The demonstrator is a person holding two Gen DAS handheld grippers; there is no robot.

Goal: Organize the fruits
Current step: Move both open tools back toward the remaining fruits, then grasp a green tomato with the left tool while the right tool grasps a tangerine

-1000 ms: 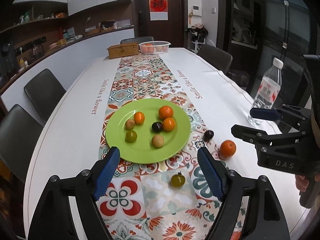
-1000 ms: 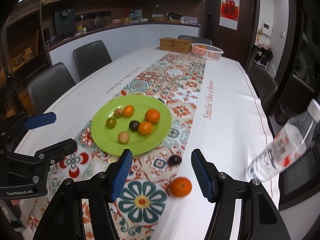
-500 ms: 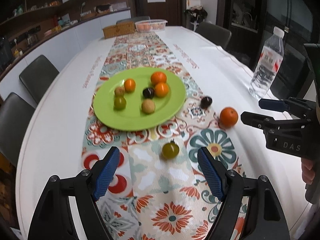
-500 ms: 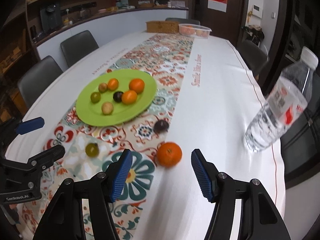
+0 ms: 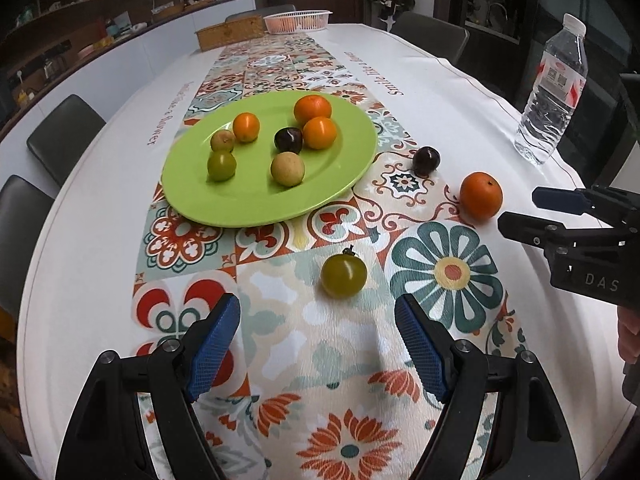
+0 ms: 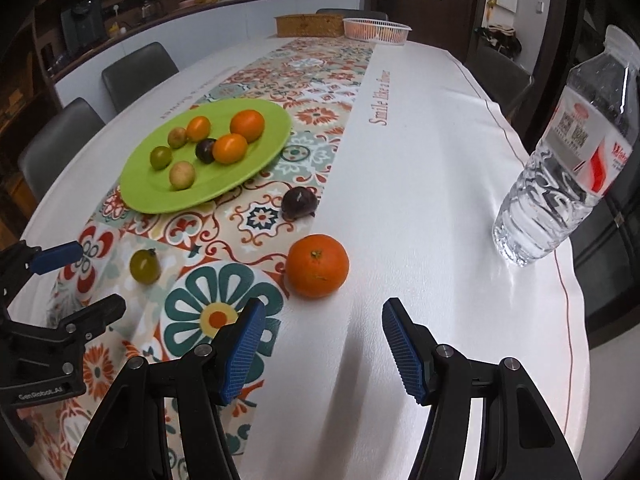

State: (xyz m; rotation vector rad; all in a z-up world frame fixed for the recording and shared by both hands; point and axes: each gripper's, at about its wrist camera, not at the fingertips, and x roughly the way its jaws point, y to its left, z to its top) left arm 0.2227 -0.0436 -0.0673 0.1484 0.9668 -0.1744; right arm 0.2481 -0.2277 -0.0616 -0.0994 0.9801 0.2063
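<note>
A green plate [image 5: 200,196] [image 6: 256,164] on the patterned runner holds several small fruits. Three fruits lie loose on the table: a green tomato [image 5: 344,275] [image 6: 145,266], an orange [image 5: 480,195] [image 6: 317,265] and a dark plum [image 5: 426,161] [image 6: 299,202]. My left gripper [image 5: 318,346] is open and empty, low over the cloth just short of the green tomato. My right gripper [image 6: 324,352] is open and empty just short of the orange; it also shows at the right of the left wrist view [image 5: 560,216].
A water bottle [image 5: 554,92] [image 6: 568,152] stands near the table's right edge. A wicker box [image 5: 230,35] and a white basket [image 5: 298,22] sit at the far end. Dark chairs [image 5: 64,136] line the left side.
Both grippers have come down and forward toward the table. The green tomato now sits close before the left gripper and the orange close before the right one. No fruit has moved.
</note>
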